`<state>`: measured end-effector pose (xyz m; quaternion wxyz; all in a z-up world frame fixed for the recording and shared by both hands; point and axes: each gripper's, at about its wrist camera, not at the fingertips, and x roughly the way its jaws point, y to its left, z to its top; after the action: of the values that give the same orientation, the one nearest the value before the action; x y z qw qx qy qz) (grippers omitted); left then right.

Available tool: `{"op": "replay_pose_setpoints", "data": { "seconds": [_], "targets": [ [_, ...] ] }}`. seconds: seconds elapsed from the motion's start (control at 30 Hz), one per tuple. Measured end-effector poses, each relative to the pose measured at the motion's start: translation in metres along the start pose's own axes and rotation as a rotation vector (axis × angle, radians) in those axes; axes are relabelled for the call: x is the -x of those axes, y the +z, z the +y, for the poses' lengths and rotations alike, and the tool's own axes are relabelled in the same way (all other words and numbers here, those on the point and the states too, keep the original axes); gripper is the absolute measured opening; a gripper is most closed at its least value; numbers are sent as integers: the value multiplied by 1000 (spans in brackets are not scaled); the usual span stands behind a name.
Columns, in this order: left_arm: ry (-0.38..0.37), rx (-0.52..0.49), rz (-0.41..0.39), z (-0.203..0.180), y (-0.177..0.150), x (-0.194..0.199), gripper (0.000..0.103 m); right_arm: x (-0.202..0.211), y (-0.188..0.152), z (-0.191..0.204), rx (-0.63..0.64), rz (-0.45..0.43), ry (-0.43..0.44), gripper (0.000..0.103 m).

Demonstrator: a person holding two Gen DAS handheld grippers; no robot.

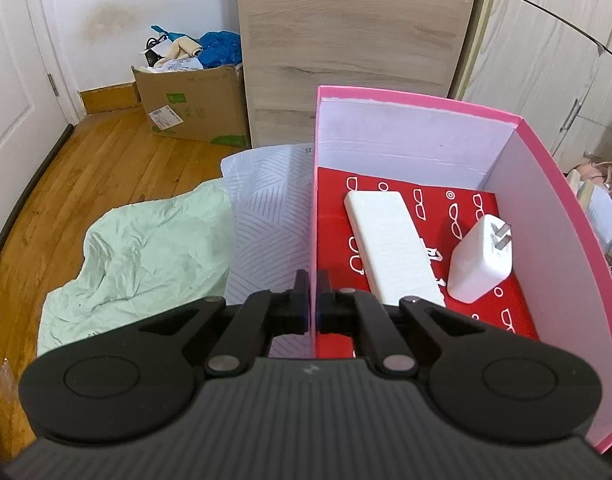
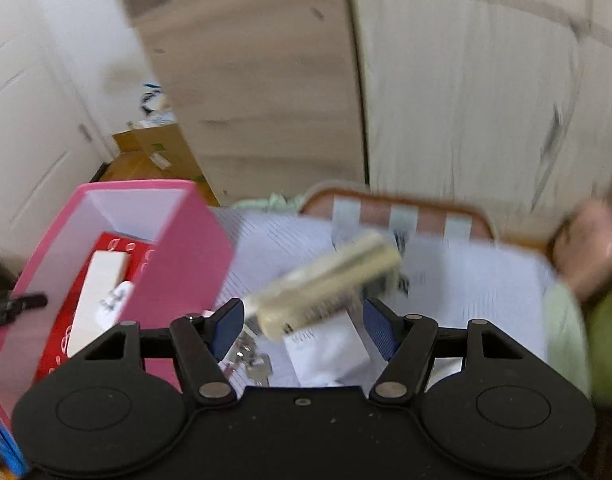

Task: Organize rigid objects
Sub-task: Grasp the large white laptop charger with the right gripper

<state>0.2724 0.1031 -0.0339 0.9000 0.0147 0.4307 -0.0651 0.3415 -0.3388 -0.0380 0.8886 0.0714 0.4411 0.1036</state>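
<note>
Pink box (image 1: 553,216) stood on a pale striped sheet (image 1: 274,216), its floor lined with red paper printed in white spectacles. Inside lay a long white block (image 1: 389,244) and, just right of it, a white charger (image 1: 479,264) with its two prongs pointing up and away. The two sat close, apparently not touching.

Left gripper (image 1: 313,280) was clamped on the box's left wall, one finger outside, one inside, the wall pinched between the pads.

In the right wrist view, heavily blurred, the right gripper (image 2: 302,312) stood with jaws wide. A cream, oblong thing (image 2: 325,288) lay slanted between the fingers (image 2: 226,328); whether the pads pressed it could not be told. It was outside the box, to its right, over the sheet. Keys (image 2: 254,364) and a white slip of paper (image 2: 325,348) lay on the sheet below it.

Further out: mint cloth (image 1: 146,248), wooden floor, a cardboard carton (image 1: 194,104) full of oddments, a wood-grain panel (image 1: 345,40).
</note>
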Motion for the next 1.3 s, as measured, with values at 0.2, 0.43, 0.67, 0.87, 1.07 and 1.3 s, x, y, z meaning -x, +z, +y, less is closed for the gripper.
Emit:
{"op": "replay_pose_setpoints", "data": {
  "seconds": [0.2, 0.43, 0.67, 0.87, 1.07, 1.3],
  "targets": [
    [3, -5, 1, 0, 0, 0, 2, -37, -9, -21, -77, 101, -4, 68],
    [11, -13, 3, 1, 0, 2, 2, -62, -19, -1, 228, 64, -4, 69],
    [16, -4, 9, -1, 1, 3, 2, -75, -25, 14, 364, 94, -11, 73],
    [26, -8, 3, -2, 0, 4, 2, -85, -32, 21, 430, 95, -105, 70],
    [25, 6, 3, 0, 0, 4, 2, -88, -23, 10, 280, 120, -72, 67],
    [25, 8, 5, 0, 0, 5, 2, -44, -25, 25, 252, -2, -94, 67]
  ]
}}
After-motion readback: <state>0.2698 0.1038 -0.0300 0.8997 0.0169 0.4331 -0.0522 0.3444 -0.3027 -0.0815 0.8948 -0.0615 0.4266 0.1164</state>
